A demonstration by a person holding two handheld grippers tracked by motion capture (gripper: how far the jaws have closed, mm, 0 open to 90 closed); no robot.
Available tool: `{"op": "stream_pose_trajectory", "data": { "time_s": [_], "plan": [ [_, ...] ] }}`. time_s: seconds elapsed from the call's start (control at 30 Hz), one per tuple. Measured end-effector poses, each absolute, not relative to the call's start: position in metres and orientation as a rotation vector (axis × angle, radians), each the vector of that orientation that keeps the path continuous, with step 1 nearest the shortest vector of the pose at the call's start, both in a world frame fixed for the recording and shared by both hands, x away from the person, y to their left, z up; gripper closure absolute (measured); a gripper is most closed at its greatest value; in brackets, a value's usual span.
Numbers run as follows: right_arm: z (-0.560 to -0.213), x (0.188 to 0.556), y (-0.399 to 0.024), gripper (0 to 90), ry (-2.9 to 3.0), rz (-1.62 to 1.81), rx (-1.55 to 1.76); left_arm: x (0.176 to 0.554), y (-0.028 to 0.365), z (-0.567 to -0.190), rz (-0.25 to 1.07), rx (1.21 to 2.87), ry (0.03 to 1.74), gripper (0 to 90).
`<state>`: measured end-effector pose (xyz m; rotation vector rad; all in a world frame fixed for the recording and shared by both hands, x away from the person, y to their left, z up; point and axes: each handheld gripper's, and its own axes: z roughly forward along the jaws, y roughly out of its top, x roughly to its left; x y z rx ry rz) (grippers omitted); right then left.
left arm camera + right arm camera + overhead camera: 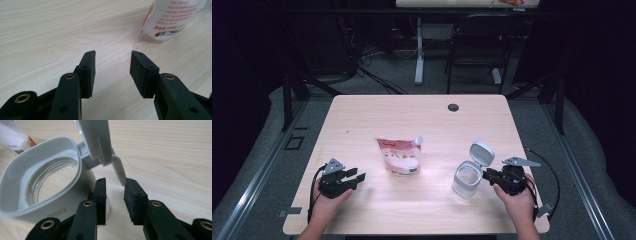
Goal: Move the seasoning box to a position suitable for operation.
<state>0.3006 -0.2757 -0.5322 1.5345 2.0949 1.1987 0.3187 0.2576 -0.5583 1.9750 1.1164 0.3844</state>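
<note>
A clear jar (467,180) with a white collar stands at the table's right front, its hinged white lid (482,153) flipped up. In the right gripper view the jar's mouth (42,182) gapes at the left, and the lid (96,140) rises above it. My right gripper (115,181) is open just behind the hinge. The lid's small tab (118,168) hangs just past its fingertips, and no pad presses on it. A red-and-white pouch (399,155) lies flat mid-table. My left gripper (357,177) rests at the left front, open and with nothing between its pads, and the pouch's bottom corner (172,17) lies ahead to its right.
The wooden table (422,110) has a round cable hole (453,107) near its far edge. Bare wood lies between the left gripper (113,53) and the pouch. Beyond the table stand a black chair (477,45) and a desk leg on the floor.
</note>
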Motion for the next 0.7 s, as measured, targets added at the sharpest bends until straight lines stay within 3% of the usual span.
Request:
{"op": "stream_pose_trajectory", "data": {
  "time_s": [0.53, 0.7],
  "plan": [
    [-0.527, 0.278, -0.289, 65.6, 2.055, 1.133, 1.544, 0.315, 0.26, -0.55, 0.408, 1.963, 1.107, 54.0],
    [-0.528, 0.275, -0.287, 61.2, 2.037, 1.137, 1.553, 0.313, 0.263, -0.548, 0.367, 1.928, 1.14, 57.6]
  ]
}}
